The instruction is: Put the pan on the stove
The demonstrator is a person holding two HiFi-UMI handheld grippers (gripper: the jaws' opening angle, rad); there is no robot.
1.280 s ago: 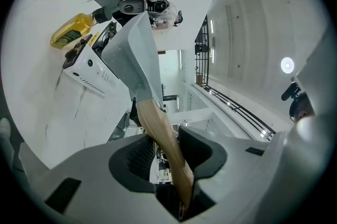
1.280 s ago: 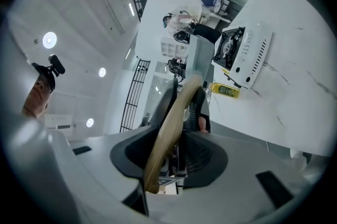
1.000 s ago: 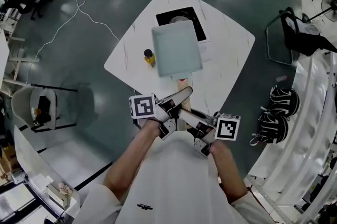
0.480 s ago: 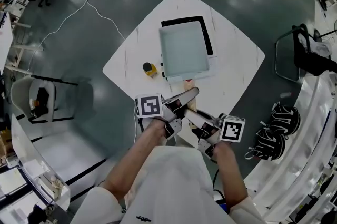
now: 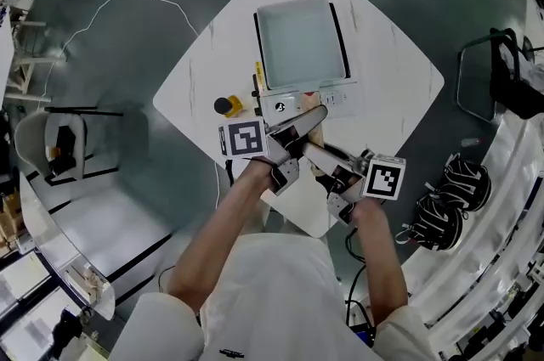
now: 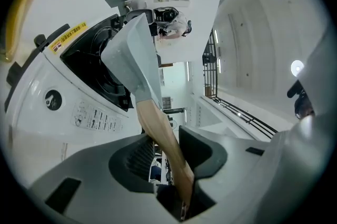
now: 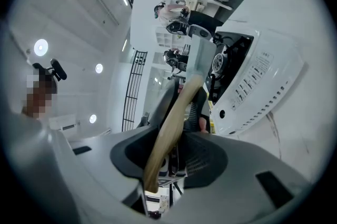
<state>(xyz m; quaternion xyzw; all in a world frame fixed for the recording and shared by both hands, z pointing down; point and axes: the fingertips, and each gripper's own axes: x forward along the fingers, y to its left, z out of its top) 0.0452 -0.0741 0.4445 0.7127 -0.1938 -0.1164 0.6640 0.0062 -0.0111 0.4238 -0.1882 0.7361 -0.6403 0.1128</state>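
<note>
Here the pan (image 5: 302, 41), a pale square one, sits directly over the stove (image 5: 299, 104) on the white table (image 5: 387, 100), covering nearly all of the black cooking top, with only a dark strip showing along its right edge and the white control panel showing at the near side. Both grippers hold it by its wooden handle (image 6: 158, 123): the left gripper (image 5: 313, 118) has its jaws drawn part-way in and pressed on the handle from either side, and the right gripper (image 5: 311, 152) clamps the same handle a little nearer the person, its jaws likewise only as wide as the wood allows. The step in hand looks like the set-down itself, with the pan lined up over the stove. Whether its base already rests on the black top I cannot tell; the left gripper view suggests it may hang just above. The next move calls for lowering the pan level until it sits flat and centred, then parting both pairs of jaws and drawing them back along the handle without nudging it. A small yellow-lidded jar (image 5: 226, 105) stands just beside the stove on the left, apart from the pan.
</note>
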